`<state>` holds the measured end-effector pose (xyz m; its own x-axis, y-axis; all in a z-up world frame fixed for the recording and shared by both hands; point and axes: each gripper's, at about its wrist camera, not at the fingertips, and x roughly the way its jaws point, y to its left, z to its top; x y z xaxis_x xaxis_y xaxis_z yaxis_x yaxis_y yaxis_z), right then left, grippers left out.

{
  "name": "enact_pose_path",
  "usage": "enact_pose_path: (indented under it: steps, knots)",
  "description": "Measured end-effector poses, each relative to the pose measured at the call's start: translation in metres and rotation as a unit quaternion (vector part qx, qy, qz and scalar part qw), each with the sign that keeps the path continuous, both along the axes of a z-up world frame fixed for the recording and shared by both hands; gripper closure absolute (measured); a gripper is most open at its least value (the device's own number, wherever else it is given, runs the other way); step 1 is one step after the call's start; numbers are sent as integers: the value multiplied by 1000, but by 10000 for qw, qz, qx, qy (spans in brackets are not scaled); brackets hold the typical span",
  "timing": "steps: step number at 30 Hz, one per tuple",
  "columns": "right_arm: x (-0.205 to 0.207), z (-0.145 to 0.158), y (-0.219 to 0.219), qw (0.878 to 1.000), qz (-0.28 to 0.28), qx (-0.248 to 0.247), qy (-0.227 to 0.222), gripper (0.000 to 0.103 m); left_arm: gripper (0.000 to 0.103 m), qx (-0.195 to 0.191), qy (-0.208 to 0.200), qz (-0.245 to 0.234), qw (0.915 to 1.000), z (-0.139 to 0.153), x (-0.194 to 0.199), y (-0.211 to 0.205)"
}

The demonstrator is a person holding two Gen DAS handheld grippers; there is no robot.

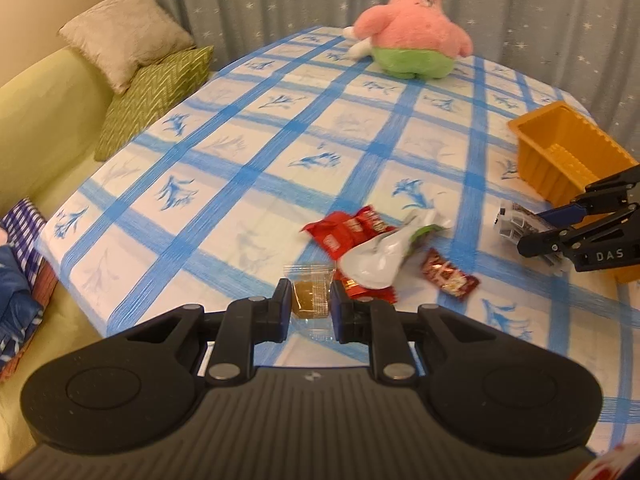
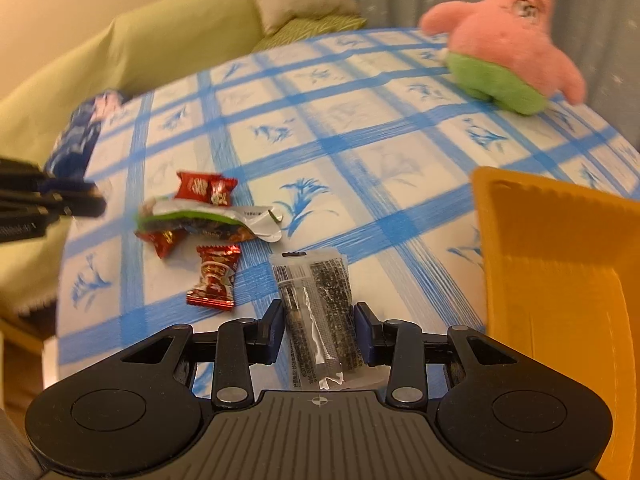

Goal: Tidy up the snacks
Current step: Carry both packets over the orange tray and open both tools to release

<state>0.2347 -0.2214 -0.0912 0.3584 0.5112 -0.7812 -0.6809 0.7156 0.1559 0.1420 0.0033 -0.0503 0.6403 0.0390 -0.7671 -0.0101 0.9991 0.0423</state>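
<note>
My left gripper (image 1: 310, 304) is shut on a clear packet with a brown snack (image 1: 311, 295) at the table's near edge. My right gripper (image 2: 318, 322) is shut on a clear packet of black sesame sticks (image 2: 316, 308); it also shows in the left wrist view (image 1: 550, 236) beside the orange bin (image 1: 568, 152). Loose snacks lie between them: red packets (image 1: 348, 226), a silver and green bag (image 1: 384, 250) and a red candy (image 1: 448, 274). In the right wrist view the red candy (image 2: 216, 278) lies left of my fingers and the orange bin (image 2: 560, 264) is at the right.
A pink and green plush star (image 1: 412, 28) sits at the table's far side. A green sofa (image 1: 44, 120) with cushions (image 1: 124, 32) runs along the left. A blue checked cloth covers the table (image 1: 256, 152). Blue bags (image 1: 18, 264) lie at the left edge.
</note>
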Motion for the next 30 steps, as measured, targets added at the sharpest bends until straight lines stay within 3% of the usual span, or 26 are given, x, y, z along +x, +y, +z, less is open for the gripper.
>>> enact_pose_path:
  steps: [13,30]
  knots:
    - [-43,52,-86,9877,-1336,802,-117,66,85,-229,-368,-1041,9936,32,8,-75]
    - [-52,61,-206,9504,-2993,750,-391,65,85,-580,-513,-2491,9654,43,55,-209]
